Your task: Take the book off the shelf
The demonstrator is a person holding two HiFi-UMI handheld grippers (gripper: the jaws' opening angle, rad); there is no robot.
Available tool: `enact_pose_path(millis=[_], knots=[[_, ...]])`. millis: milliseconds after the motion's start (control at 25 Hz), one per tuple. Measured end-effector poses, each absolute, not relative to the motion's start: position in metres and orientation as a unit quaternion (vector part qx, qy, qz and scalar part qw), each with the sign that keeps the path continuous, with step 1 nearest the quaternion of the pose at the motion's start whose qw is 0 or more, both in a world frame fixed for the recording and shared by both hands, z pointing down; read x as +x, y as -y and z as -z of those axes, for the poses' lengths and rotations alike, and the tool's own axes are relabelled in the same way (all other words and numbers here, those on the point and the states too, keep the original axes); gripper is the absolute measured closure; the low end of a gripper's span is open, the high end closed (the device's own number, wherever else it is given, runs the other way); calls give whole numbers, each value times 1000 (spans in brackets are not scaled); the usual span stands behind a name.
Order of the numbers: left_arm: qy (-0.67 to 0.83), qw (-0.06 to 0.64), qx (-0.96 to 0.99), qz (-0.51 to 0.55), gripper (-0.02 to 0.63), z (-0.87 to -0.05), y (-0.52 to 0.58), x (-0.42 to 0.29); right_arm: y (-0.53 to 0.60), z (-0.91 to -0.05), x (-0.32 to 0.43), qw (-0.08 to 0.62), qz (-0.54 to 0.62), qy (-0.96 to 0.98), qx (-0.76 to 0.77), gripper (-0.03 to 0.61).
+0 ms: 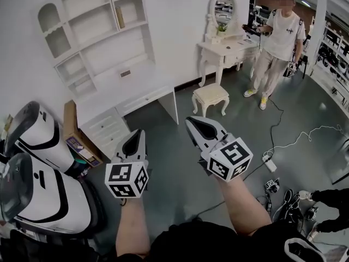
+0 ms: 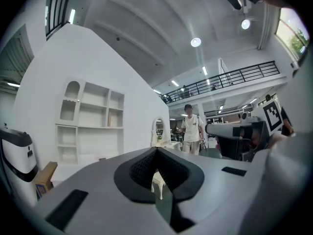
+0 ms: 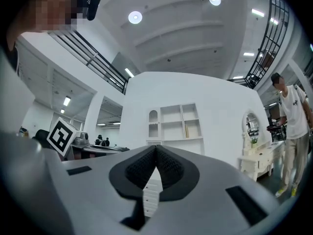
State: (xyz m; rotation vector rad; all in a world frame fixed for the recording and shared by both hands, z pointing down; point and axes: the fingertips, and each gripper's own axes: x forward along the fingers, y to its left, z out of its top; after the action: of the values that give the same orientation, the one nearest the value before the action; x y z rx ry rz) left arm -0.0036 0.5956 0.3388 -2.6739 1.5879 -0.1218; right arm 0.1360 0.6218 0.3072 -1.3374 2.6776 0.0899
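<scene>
A thin tan book (image 1: 119, 17) stands upright in the upper right compartment of the white wall shelf (image 1: 95, 31), far ahead of both grippers. The left gripper view shows the book (image 2: 108, 119) small on the shelf (image 2: 90, 126), and the right gripper view shows the book (image 3: 186, 130) on the shelf (image 3: 173, 124). My left gripper (image 1: 139, 131) is held out over the grey floor, jaws shut with nothing between them. Beside it, my right gripper (image 1: 190, 120) is shut and empty too. Both point roughly towards the shelf.
A white desk with drawers (image 1: 136, 100) stands under the shelf. A small stool (image 1: 210, 95) and a dressing table with a mirror (image 1: 226, 48) are to the right, and a person (image 1: 278, 42) stands beyond. White machines (image 1: 38, 135) and a cardboard box (image 1: 73, 132) crowd the left. Cables and a power strip (image 1: 270, 162) lie on the floor.
</scene>
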Motion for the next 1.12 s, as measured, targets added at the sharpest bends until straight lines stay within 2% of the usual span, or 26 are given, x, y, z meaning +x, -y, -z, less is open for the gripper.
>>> enact_pose_path(millis=[600,1120], knots=[[-509,10,-860,29,604,-343,-592,36,-622,-320,173,73,-16,-901,-427,569],[-489,7,-872,24,604,-354,-516,38,-550,-337,171,41,-10,-896,-442,569]])
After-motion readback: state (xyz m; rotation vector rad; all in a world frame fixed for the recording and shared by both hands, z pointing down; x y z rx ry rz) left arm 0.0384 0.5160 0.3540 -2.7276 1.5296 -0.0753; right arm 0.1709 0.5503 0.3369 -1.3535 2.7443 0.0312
